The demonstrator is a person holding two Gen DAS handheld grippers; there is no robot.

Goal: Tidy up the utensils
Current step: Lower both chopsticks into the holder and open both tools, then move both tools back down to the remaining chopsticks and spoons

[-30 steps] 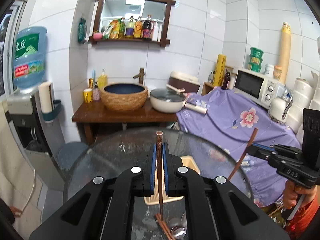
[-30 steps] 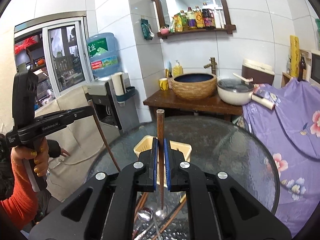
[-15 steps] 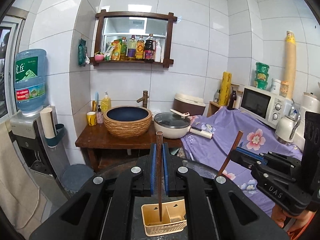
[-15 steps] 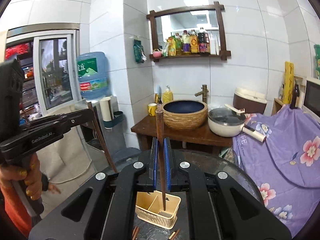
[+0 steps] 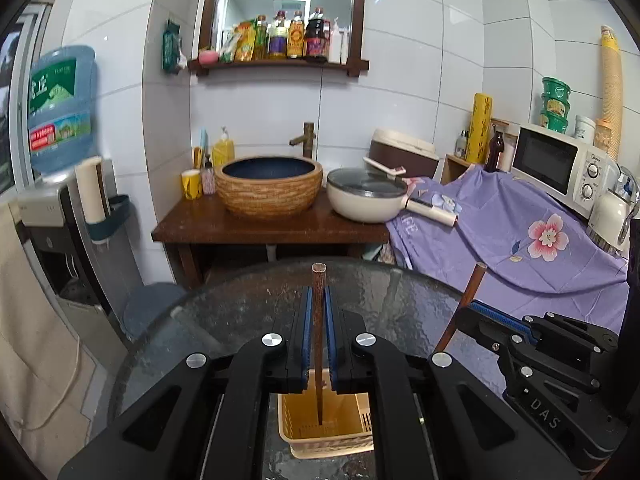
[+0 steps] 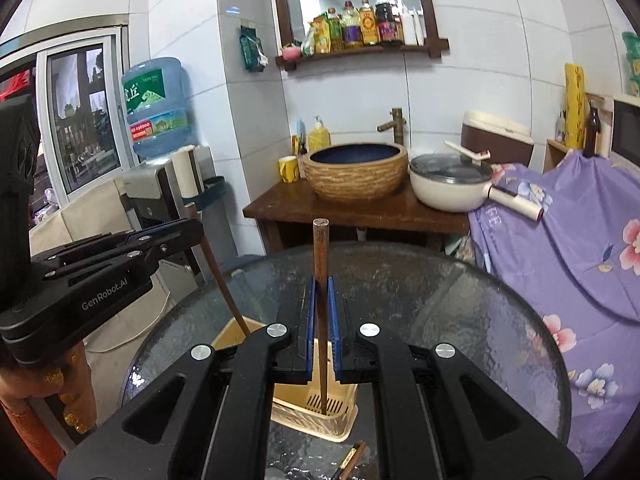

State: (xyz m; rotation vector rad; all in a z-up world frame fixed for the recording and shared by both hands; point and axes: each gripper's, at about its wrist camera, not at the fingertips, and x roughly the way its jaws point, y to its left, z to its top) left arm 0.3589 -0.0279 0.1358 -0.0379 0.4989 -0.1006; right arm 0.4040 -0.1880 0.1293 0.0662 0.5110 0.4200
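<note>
At the bottom centre of each view a gripper is clamped on a wooden chopstick — the left gripper (image 5: 318, 320) on one chopstick (image 5: 318, 320), the right gripper (image 6: 321, 320) on another (image 6: 321, 264). Both have just come down over the yellow basket (image 5: 326, 436) on the glass desk (image 5: 240, 312), tips now inside its rim, so dropping looks next. The basket floor stays hidden — loose utensils below are cut off.

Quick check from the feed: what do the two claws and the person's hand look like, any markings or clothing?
Both claws are black plastic with blue pads and silver screw heads. The left claw has "GenRobot.AI" printed in white on its side; the right claw reads "DAS". The hand on the left one has glittery gold nail polish and an orange-red sleeve.
</note>
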